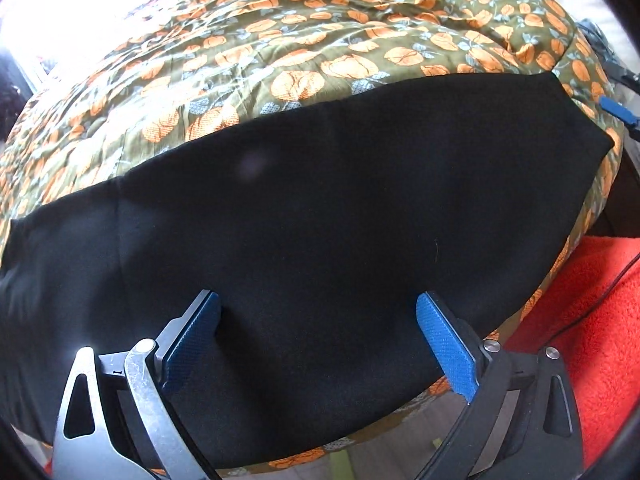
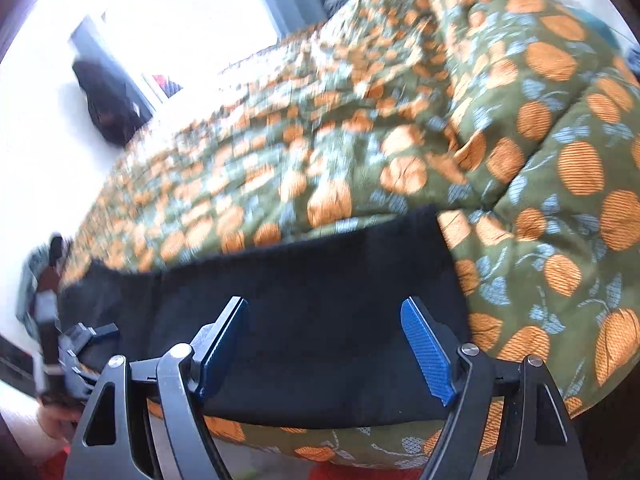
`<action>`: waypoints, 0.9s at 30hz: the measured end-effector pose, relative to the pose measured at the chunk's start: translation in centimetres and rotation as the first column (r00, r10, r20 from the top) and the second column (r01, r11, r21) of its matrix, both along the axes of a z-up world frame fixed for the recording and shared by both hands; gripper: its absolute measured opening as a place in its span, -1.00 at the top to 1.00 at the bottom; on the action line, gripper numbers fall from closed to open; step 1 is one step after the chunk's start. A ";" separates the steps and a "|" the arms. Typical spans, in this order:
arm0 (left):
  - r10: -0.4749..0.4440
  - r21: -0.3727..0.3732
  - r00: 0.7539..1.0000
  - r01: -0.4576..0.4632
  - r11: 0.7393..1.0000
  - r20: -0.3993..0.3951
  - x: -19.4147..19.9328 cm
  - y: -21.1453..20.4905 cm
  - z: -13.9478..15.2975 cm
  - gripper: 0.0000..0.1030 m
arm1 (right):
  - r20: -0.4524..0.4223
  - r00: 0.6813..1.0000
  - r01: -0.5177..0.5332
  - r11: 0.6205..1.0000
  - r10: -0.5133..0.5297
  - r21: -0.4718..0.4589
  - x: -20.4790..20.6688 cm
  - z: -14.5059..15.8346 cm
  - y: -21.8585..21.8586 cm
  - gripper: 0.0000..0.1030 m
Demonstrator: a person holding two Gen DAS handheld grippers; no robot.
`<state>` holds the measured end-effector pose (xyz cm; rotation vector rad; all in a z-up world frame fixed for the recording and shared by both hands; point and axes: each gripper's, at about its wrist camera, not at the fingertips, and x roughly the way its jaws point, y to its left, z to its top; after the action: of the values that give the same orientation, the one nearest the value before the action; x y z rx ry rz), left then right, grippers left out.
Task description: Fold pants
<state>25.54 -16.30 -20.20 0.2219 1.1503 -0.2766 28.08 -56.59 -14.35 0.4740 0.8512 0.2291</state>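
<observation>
Black pants (image 1: 340, 200) lie flat in a long strip along the near edge of a bed covered by an olive quilt with orange flowers (image 1: 280, 40). My left gripper (image 1: 318, 304) is open, its blue pads spread above the pants near their left part, holding nothing. My right gripper (image 2: 324, 308) is open above the right end of the pants (image 2: 320, 272), holding nothing. The right gripper's blue fingertip (image 1: 618, 110) shows at the far right of the left wrist view. The left gripper (image 2: 72, 344) shows at the left edge of the right wrist view.
The quilt (image 2: 520, 160) is rumpled and rises in folds at the back right. A red fleece blanket (image 1: 580, 320) with a thin black cable lies on the floor below the bed edge. A bright window (image 2: 180, 20) and a dark bag (image 2: 108, 112) stand beyond the bed.
</observation>
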 end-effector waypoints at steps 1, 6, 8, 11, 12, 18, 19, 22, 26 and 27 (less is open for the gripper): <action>0.001 -0.007 1.000 -0.001 1.000 -0.002 0.2 0.1 -0.2 -0.96 | -0.002 0.998 0.062 0.994 -0.062 0.086 -1.0 0.2 -1.8 -0.52; 0.014 -0.016 1.000 -0.014 1.000 0.010 0.3 0.0 -0.5 -0.98 | -0.202 0.958 0.247 0.940 -0.202 0.235 -4.3 -2.1 -6.0 -0.52; 0.016 -0.019 1.000 -0.015 1.000 0.011 0.4 0.0 -0.6 -0.98 | -0.241 0.954 0.249 0.919 -0.178 0.305 -4.6 -3.4 -6.0 -0.52; 0.014 -0.020 1.000 -0.014 1.000 0.004 0.6 0.0 -0.5 -0.98 | -0.299 0.939 0.266 0.910 -0.170 0.318 -4.0 -5.0 -5.1 -0.50; 0.014 -0.020 1.000 -0.014 1.000 0.004 0.6 0.0 -0.5 -0.98 | -0.308 0.936 0.269 0.911 -0.170 0.313 -3.6 -5.6 -4.9 -0.47; 0.017 -0.016 1.000 -0.017 1.000 0.024 0.2 0.1 -0.6 -0.99 | -0.330 0.927 0.277 0.918 -0.178 0.283 -1.5 -6.7 -4.0 -0.29; 0.017 -0.012 0.999 -0.017 1.000 0.029 0.2 0.0 -0.7 -0.99 | -0.346 0.920 0.283 0.921 -0.182 0.269 -1.3 -7.1 -4.0 -0.29; 0.018 -0.009 0.999 -0.017 1.000 0.036 0.1 -0.1 -0.7 -0.99 | -0.369 0.906 0.309 0.918 -0.206 0.247 -1.3 -7.3 -3.9 -0.23; 0.017 -0.011 0.999 -0.017 1.000 0.033 0.1 -0.1 -0.8 -0.99 | -0.288 0.934 0.264 0.950 -0.210 0.165 -2.4 -4.7 -2.3 -0.23; 0.019 -0.010 0.999 -0.018 1.000 0.035 0.1 -0.2 -0.8 -0.99 | -0.265 0.943 0.251 0.954 -0.202 0.165 -2.4 -4.4 -2.1 -0.23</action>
<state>25.64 -16.47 -21.04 0.2068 1.1154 -0.2611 25.64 -58.71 -18.75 0.7937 1.0111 0.0401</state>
